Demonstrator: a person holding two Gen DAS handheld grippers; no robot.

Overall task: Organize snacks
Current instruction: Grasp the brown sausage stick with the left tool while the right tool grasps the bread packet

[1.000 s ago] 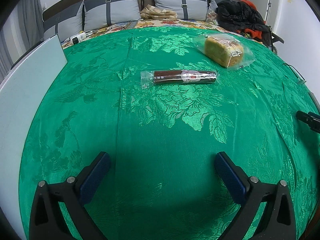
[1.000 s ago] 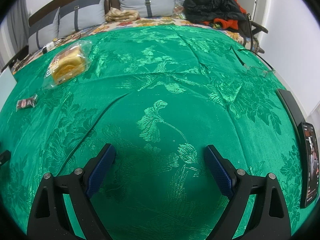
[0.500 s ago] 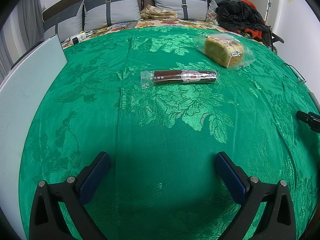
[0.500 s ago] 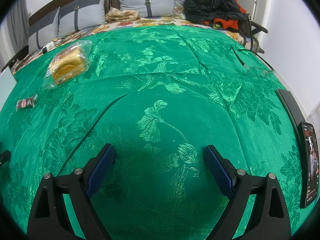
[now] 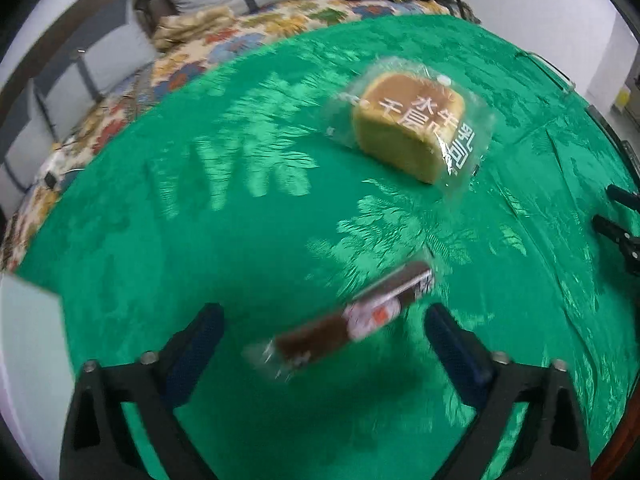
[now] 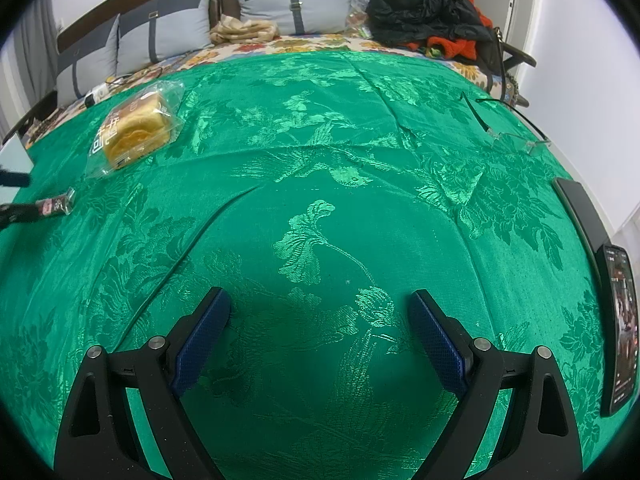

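Left tongs (image 5: pixel 324 332) spread wide apart, hovering low over shiny green floral-patterned cloth (image 5: pixel 200 240) on the bed. Long brown snack stick in clear wrapper (image 5: pixel 352 320) lying slantwise between their blue-padded fingers (image 5: pixel 196 344), blurred, contact impossible to tell. Beyond, toward the right, yellow loaf cake in clear printed bag (image 5: pixel 404 128), well apart from the stick. Right tongs (image 6: pixel 320 328) likewise spread apart, holding nothing. Clear-framed glasses (image 6: pixel 516 136) and black phone (image 6: pixel 620 328) near the right edge.

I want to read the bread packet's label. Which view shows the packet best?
The left wrist view: the bagged bread sits large near the middle, printing facing the camera. In the right wrist view it lies small and far off at the left.
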